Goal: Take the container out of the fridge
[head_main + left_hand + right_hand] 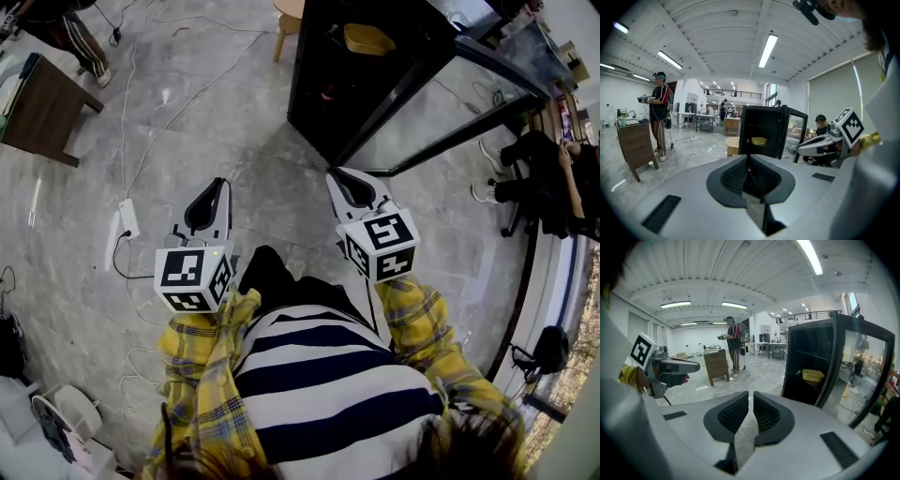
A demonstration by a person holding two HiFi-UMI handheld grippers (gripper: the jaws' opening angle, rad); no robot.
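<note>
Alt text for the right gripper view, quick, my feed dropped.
A black fridge stands ahead on the right, its glass door swung open and a yellow container on a shelf inside. The right gripper fills the foreground, jaws a narrow gap apart and empty; the left gripper shows at far left.

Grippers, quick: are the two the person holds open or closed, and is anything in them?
Grey left gripper: closed, holding nothing.
Grey right gripper: fingers a thin slit apart, holding nothing.
</note>
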